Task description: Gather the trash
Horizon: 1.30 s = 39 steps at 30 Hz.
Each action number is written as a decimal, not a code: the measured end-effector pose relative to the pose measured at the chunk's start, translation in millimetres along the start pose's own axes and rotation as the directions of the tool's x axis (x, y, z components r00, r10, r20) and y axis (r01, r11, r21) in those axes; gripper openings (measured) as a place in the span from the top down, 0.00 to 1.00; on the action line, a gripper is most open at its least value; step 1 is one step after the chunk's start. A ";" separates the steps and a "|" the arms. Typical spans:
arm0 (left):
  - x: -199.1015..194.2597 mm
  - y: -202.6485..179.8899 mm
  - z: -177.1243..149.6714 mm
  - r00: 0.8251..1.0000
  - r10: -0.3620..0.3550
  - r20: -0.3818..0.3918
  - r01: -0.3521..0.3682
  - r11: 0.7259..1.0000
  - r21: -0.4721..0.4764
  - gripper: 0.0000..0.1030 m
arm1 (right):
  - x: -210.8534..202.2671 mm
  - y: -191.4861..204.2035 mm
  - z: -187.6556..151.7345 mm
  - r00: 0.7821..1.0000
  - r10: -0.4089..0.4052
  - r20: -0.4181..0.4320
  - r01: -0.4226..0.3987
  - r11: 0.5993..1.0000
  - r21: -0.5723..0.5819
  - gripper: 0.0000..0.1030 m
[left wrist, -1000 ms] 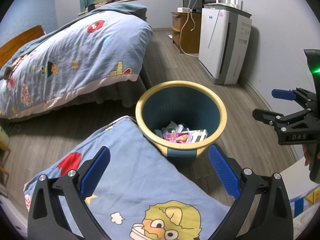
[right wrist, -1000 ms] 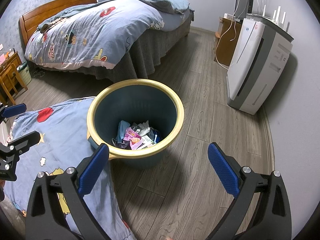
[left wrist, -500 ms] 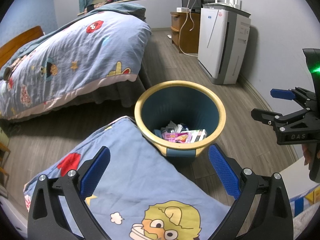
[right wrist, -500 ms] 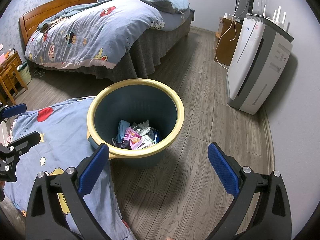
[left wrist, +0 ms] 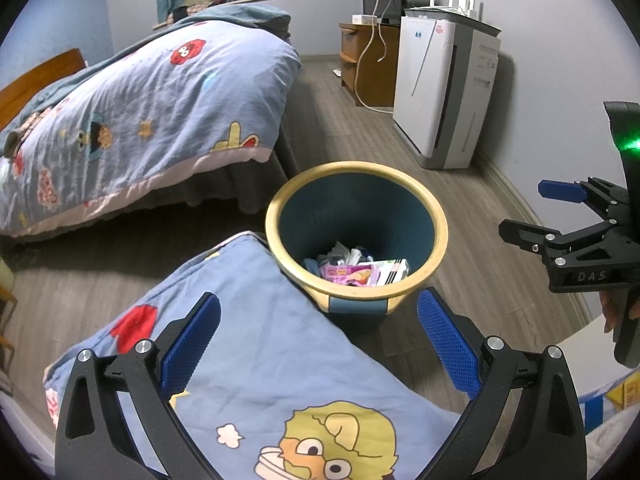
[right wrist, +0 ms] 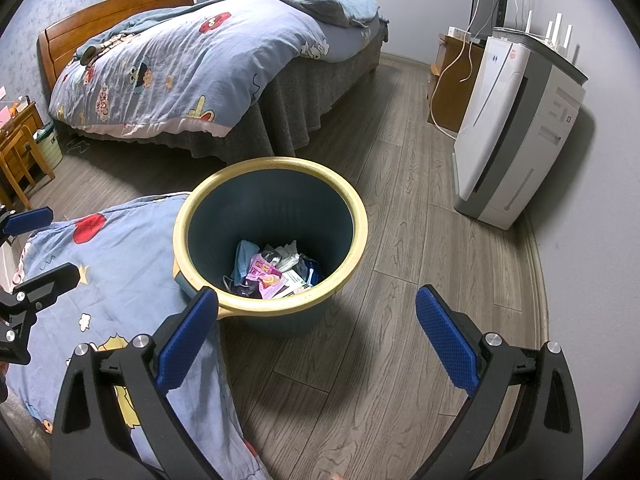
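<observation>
A dark teal bin with a yellow rim [left wrist: 434, 216] [right wrist: 362, 232] stands on the wood floor. Trash lies at its bottom: a pink wrapper [left wrist: 352, 272] [right wrist: 266, 274], crumpled white paper [right wrist: 286, 254] and other packets. My left gripper [left wrist: 320, 340] hovers open and empty just short of the bin, above a cartoon-print blue quilt [left wrist: 248, 360]. My right gripper [right wrist: 316, 334] is also open and empty, near the bin's front rim. Each gripper shows in the other's view: the right gripper [left wrist: 536, 212] at the right edge, the left gripper [right wrist: 36, 248] at the left edge.
A bed with a blue cartoon quilt [right wrist: 180, 64] [left wrist: 132, 112] fills the back left. A white air purifier [right wrist: 516, 128] [left wrist: 444, 92] stands by the right wall, with a wooden cabinet [left wrist: 368, 64] and cables behind it. A wooden chair [right wrist: 18, 160] is far left. Bare floor [right wrist: 400, 208] lies right of the bin.
</observation>
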<state>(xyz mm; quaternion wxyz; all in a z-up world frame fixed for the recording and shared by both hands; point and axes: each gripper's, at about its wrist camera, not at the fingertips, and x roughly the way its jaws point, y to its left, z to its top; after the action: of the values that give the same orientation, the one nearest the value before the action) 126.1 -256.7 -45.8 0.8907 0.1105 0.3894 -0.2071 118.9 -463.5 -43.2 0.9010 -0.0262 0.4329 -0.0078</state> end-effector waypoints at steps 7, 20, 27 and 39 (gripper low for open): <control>-4.9 -1.1 -0.7 1.000 -0.004 0.007 0.004 1.000 0.022 0.05 | 2.2 -1.7 0.3 1.000 -0.003 -0.010 0.003 1.000 0.000 0.06; -101.5 59.7 -11.7 0.993 0.071 0.096 -0.066 0.996 -0.056 0.05 | 52.0 61.3 13.0 0.967 -0.151 -0.207 0.143 0.988 -0.056 0.06; -161.1 114.2 -36.8 0.974 0.144 0.174 -0.132 0.988 -0.082 0.05 | 95.9 274.0 21.6 0.970 -0.049 -0.238 -0.039 0.934 -0.354 0.06; -182.4 197.6 -58.3 0.972 0.185 0.142 -0.157 0.970 -0.186 0.05 | 148.9 543.5 -29.8 0.979 0.132 -0.155 -0.146 0.985 -0.087 0.06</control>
<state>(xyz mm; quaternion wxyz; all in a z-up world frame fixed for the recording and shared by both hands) 66.8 -8.4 57.0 0.9395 0.0488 0.3230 -0.1028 184.0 72.6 -207.2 0.8622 -0.0394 0.4994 0.0746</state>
